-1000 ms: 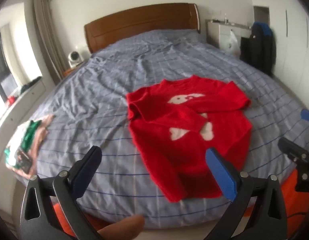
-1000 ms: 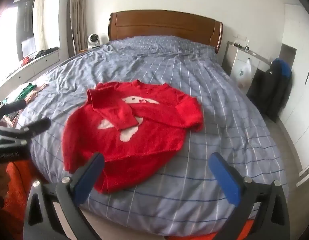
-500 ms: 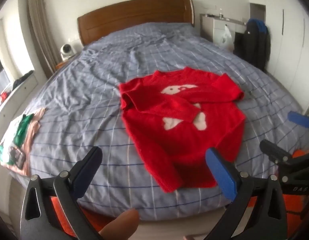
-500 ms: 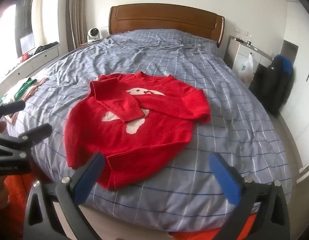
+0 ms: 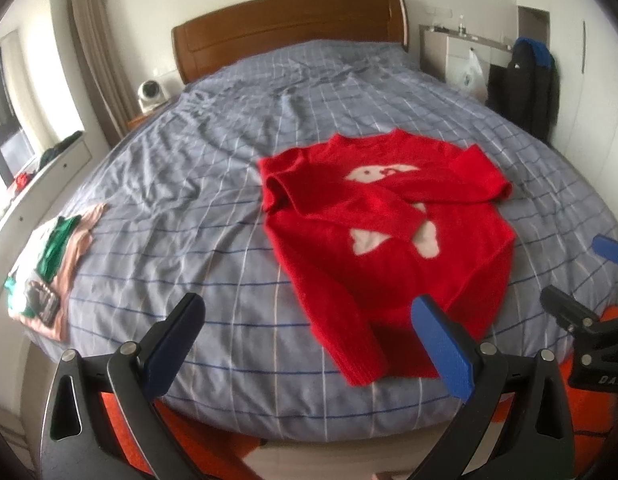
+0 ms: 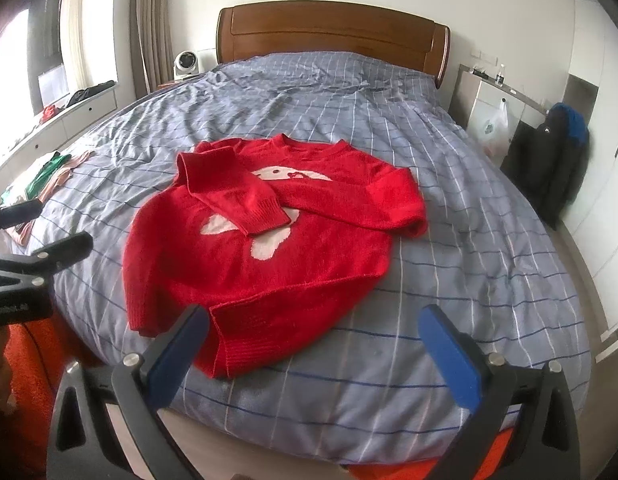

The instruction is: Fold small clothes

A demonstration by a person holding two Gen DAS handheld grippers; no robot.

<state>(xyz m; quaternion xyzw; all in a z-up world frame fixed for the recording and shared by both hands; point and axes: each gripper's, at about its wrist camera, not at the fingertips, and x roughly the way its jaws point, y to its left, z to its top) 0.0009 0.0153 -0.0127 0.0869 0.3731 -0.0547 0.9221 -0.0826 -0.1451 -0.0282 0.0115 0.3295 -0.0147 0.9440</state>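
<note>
A red sweater [image 5: 389, 236] with white shapes lies flat on the blue checked bed [image 5: 213, 216], both sleeves folded across its chest; it also shows in the right wrist view [image 6: 261, 240]. My left gripper [image 5: 309, 336] is open and empty, above the bed's near edge, near the sweater's hem. My right gripper [image 6: 315, 344] is open and empty, its left finger beside the hem corner. Each gripper shows at the edge of the other's view: the right one [image 5: 581, 280] and the left one [image 6: 37, 236].
A small pile of folded clothes [image 5: 49, 264] lies at the bed's left edge. A wooden headboard [image 5: 289, 28] stands at the far end. A dark jacket [image 5: 525, 84] hangs at the right by a white cabinet. An orange rug [image 6: 25, 364] lies below the bed's edge.
Both grippers have drawn slightly nearer the bed and shifted a little; the sweater sits closer and larger in the right wrist view. Both stay open. The sweater has not moved.
</note>
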